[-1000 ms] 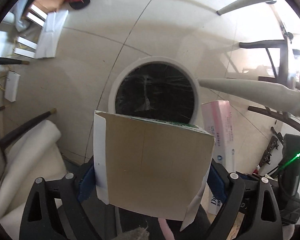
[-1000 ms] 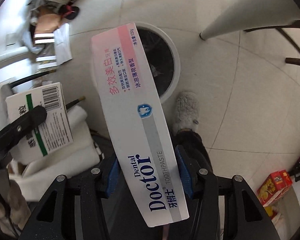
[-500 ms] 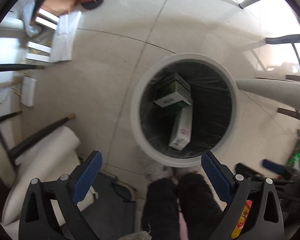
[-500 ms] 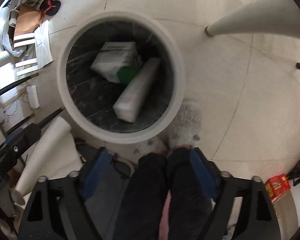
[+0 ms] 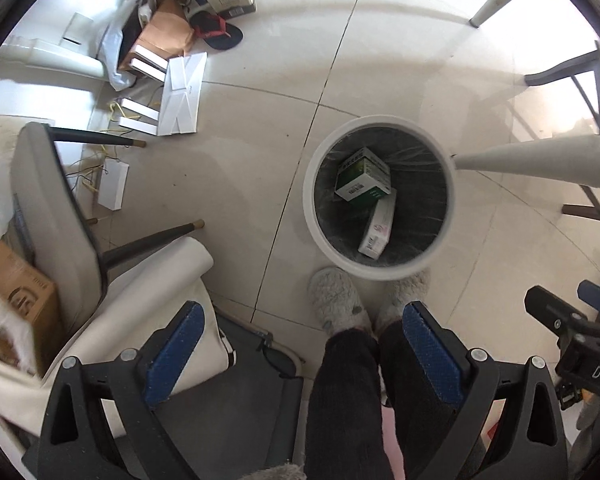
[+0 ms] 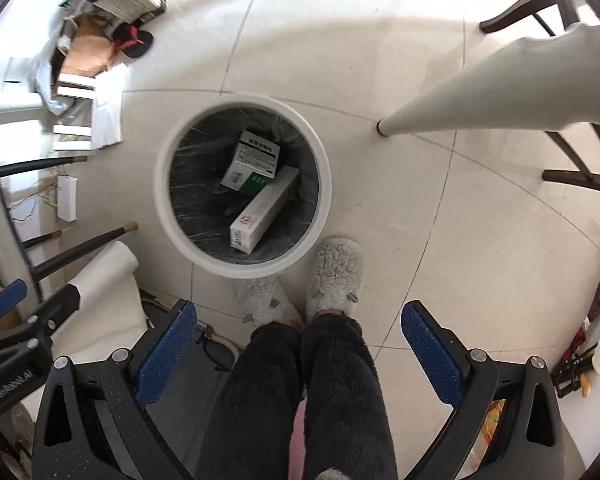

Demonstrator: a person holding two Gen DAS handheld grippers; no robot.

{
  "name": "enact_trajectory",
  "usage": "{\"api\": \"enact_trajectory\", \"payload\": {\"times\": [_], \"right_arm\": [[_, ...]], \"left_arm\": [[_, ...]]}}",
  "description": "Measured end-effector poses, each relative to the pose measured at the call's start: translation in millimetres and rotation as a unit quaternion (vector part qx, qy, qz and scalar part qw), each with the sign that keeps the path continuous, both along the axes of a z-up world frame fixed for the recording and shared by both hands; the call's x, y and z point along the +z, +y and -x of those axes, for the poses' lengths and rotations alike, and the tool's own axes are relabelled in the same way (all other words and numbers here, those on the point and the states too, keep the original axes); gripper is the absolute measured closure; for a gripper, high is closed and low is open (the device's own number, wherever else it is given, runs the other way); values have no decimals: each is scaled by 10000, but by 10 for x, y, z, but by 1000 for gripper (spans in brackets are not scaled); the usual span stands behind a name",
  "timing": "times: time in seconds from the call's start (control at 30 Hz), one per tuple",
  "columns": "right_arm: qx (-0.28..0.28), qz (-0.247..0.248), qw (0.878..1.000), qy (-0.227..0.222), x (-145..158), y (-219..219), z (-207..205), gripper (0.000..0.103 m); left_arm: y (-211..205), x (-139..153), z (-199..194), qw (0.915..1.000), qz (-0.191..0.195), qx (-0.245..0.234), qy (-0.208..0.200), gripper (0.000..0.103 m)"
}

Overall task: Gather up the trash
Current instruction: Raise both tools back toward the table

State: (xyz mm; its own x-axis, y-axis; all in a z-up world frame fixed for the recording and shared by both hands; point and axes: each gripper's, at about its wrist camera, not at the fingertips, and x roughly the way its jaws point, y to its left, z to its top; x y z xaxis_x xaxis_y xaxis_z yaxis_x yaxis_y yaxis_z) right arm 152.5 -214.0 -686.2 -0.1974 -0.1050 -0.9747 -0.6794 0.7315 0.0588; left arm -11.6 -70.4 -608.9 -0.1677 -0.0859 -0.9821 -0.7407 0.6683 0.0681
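Observation:
A round white trash bin [image 5: 312, 216] with a black liner stands on the tiled floor; it also shows in the right wrist view [image 6: 162, 196]. Inside lie a green and white box [image 5: 362, 176] [image 6: 254, 162] and a long white toothpaste box [image 5: 378, 226] [image 6: 266, 208]. My left gripper [image 5: 300, 344] is open and empty, well above the floor, near side of the bin. My right gripper [image 6: 300, 346] is open and empty, also high above the bin.
The person's legs and fluffy grey slippers [image 5: 336, 300] [image 6: 334, 276] stand just before the bin. A grey chair [image 5: 48, 208] and a white paper roll [image 5: 156, 272] are at left. White table legs [image 6: 480, 96] are at right. Boxes, papers [image 5: 180, 96] and a sandal lie at the far left.
A second ago each gripper held a box over the bin. Both opened and the boxes dropped in. Since then both grippers have risen away from the bin.

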Motion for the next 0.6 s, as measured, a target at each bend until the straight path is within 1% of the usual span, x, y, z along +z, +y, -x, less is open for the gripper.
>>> {"api": "enact_trajectory", "payload": {"times": [0.17,0.37,0.5,0.6], "right_arm": [[59,-205,9998,-54,713,-67,92,0],[55,-392,9992,-38,1669,-230,182,0],[-63,-701,9975,-24,2379,-309,169,0],[-267,-1075,9938,-137,2927,-295,16,0]], "left_arm": [[-115,650,66,9999,-81,-12,-151,2],[-181,1487,184,9988,-232,49,-438,2],[-89,2110,214,9958,-460,197,-762,2],[43,2547,70,9909,-753,255,-1088,2]]}}
